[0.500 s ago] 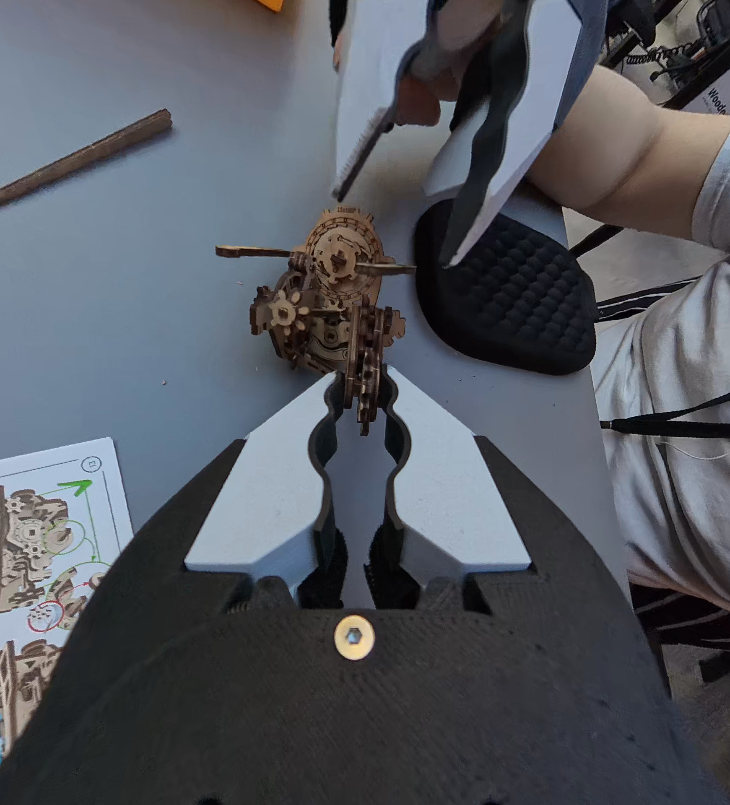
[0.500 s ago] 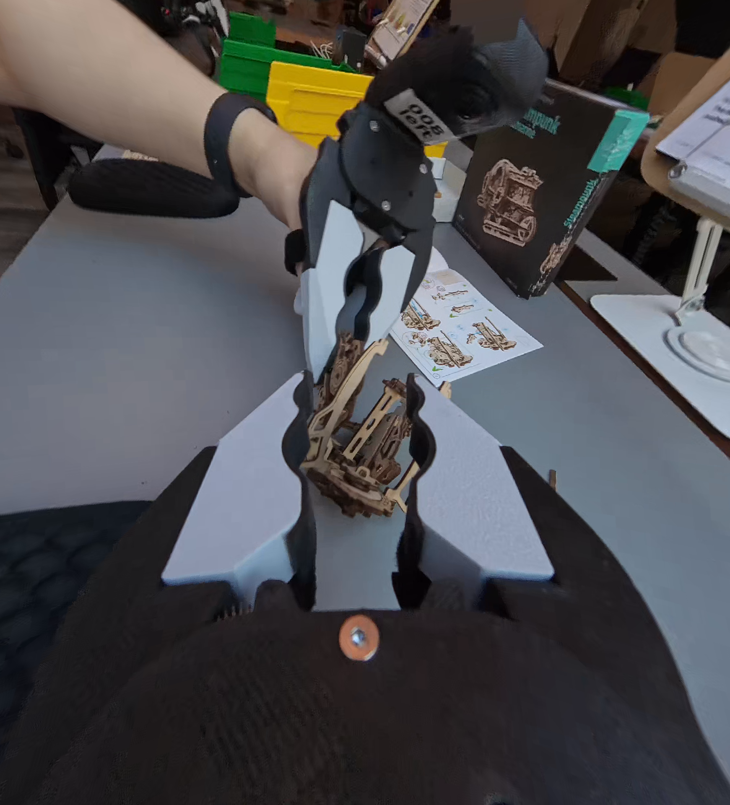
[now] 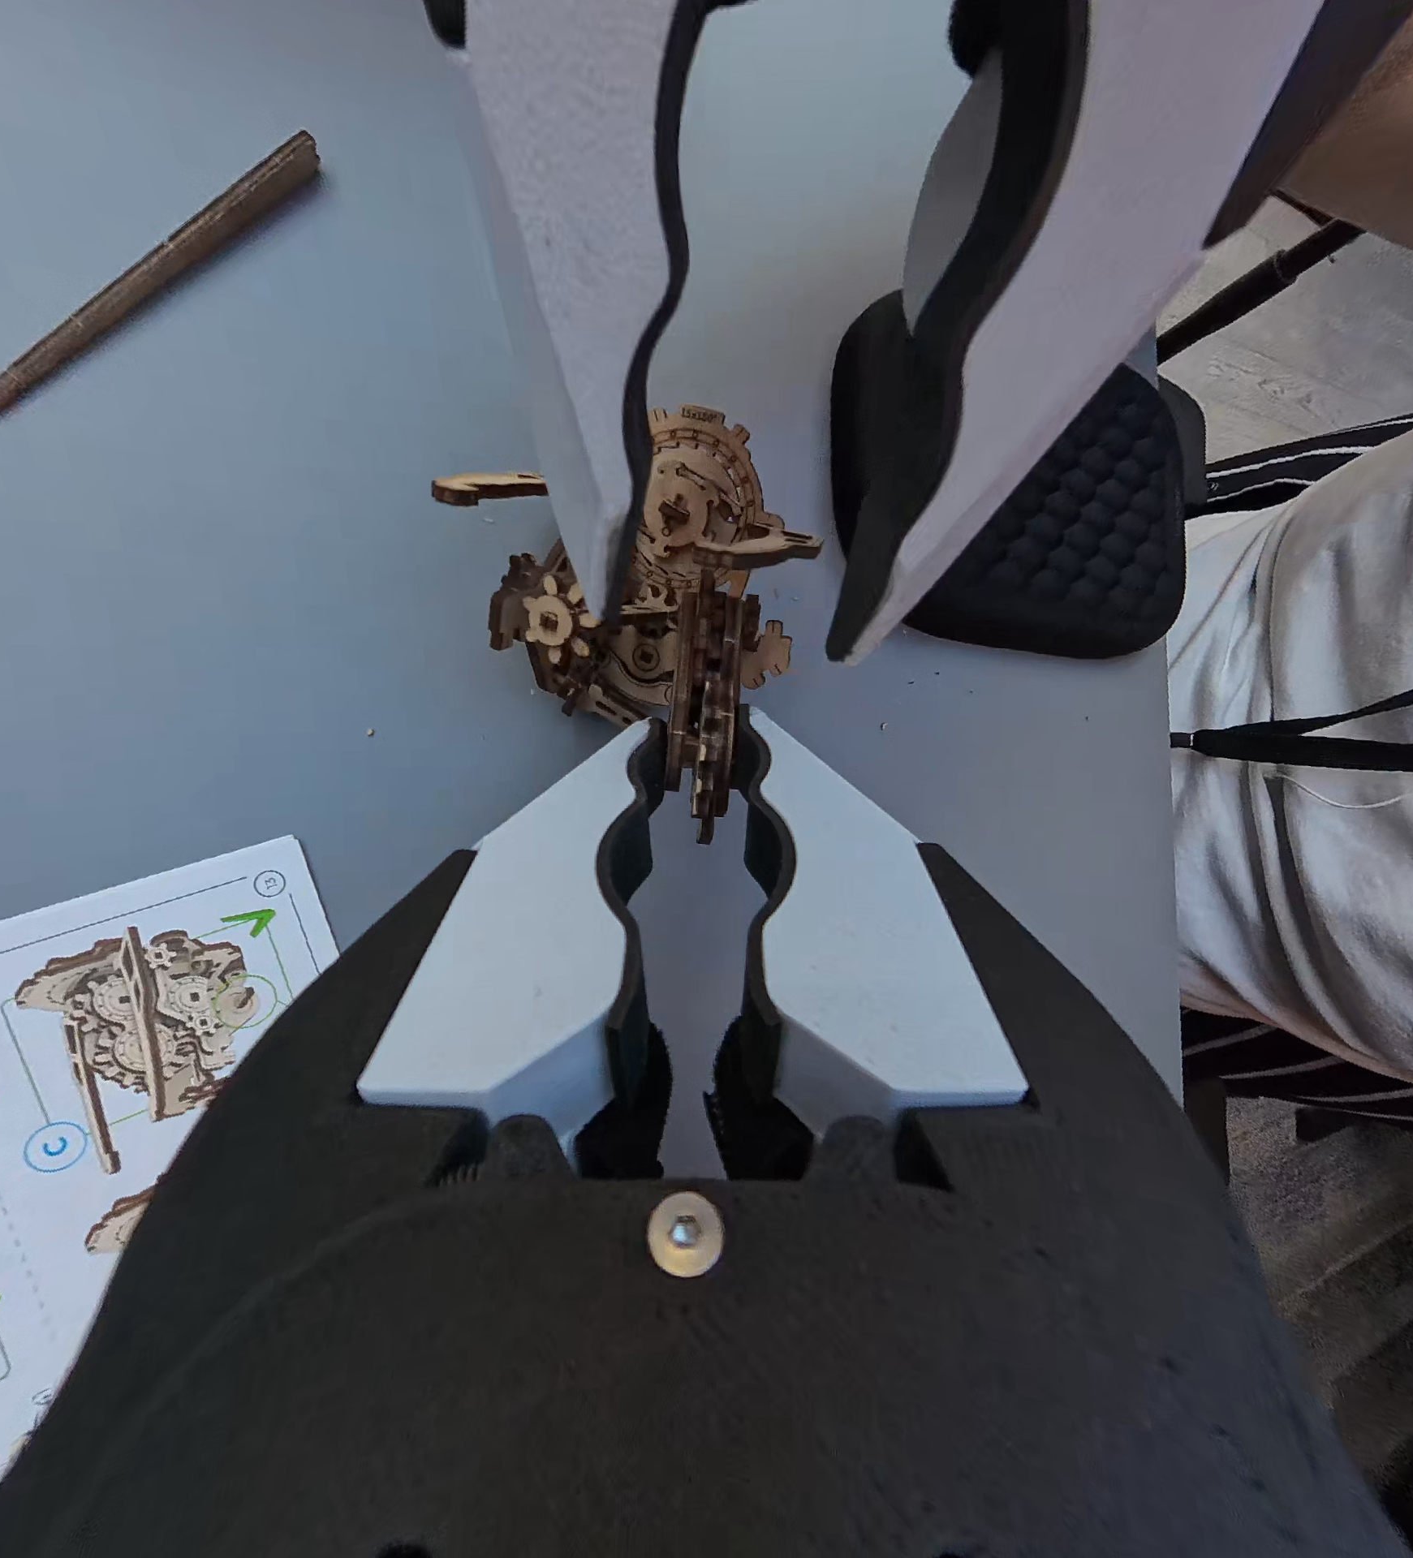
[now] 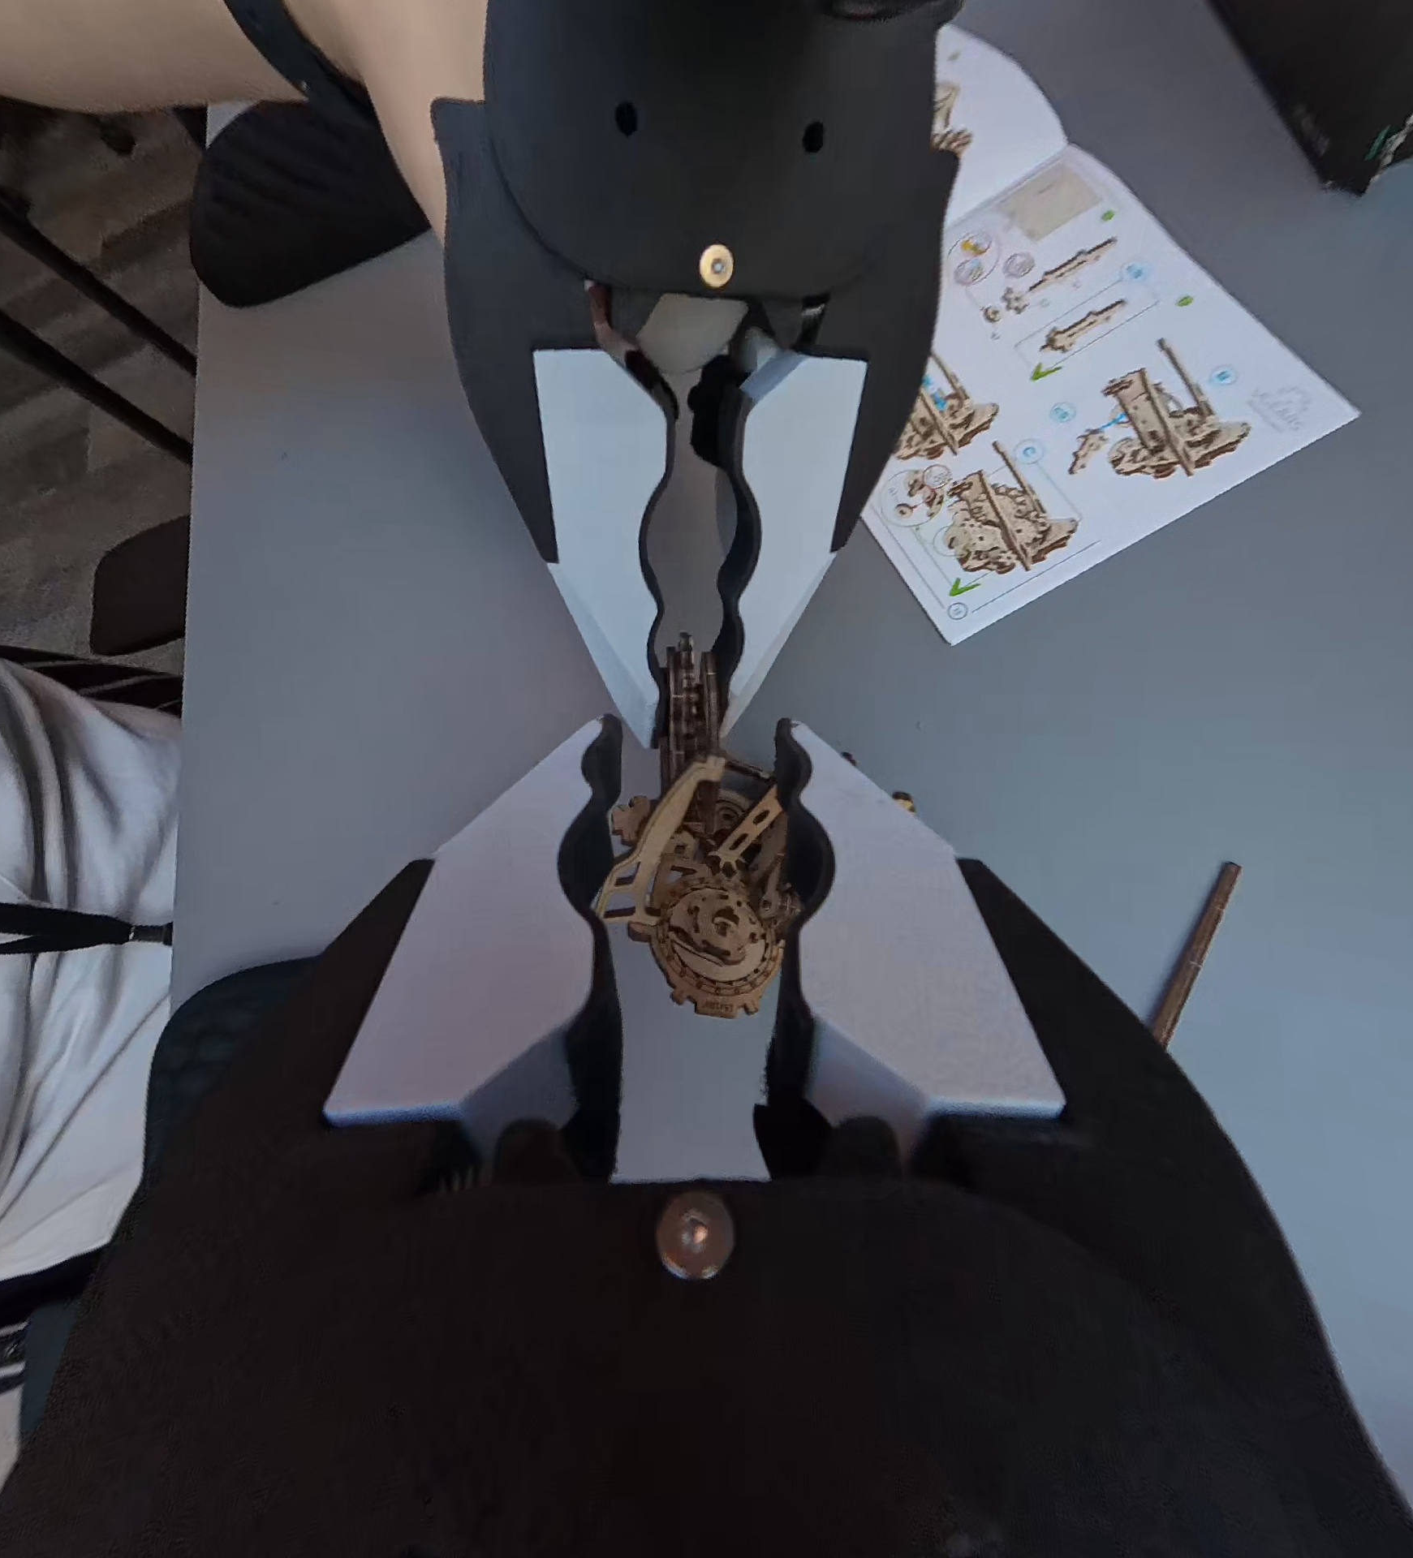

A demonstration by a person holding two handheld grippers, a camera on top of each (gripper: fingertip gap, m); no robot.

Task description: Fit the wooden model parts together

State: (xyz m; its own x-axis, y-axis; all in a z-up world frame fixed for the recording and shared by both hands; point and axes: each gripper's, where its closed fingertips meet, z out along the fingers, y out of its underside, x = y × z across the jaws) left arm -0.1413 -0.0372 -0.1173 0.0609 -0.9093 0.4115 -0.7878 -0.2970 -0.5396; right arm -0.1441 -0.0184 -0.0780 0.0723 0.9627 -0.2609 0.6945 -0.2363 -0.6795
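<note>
The wooden gear model [image 3: 686, 539] rests on the grey table [image 3: 264, 590]. My left gripper [image 3: 704, 729] is shut on the flat stack of gears at its near end. My right gripper [image 3: 728, 636] comes in from above, open, with one finger [image 3: 593, 472] against the model's left side and the other [image 3: 897, 539] just clear of its right. In the right wrist view the model [image 4: 703, 910] lies between the open fingers of my right gripper [image 4: 696, 733], and the left gripper [image 4: 690, 712] pinches its far end. A wooden lever [image 3: 488, 487] sticks out on the model's left.
A dark wooden stick [image 3: 138, 278] lies apart on the table, also in the right wrist view [image 4: 1196, 953]. An instruction sheet [image 3: 96, 1054] [image 4: 1107, 405] lies flat nearby. A black padded rest [image 3: 1065, 523] sits at the table edge beside a person in a white shirt [image 3: 1318, 801]. A dark box [image 4: 1377, 84] stands far right. About 4 cm separates my left fingertips from my right. The dark wooden stick [image 3: 138, 278] is about 15 cm from both grippers' fingertips. Seen from the right wrist view [image 4: 1168, 1013] as well.
My right gripper has come down from above the model and now straddles it, still open. My left gripper has kept its hold on the gear stack. Both views now look more steeply down.
</note>
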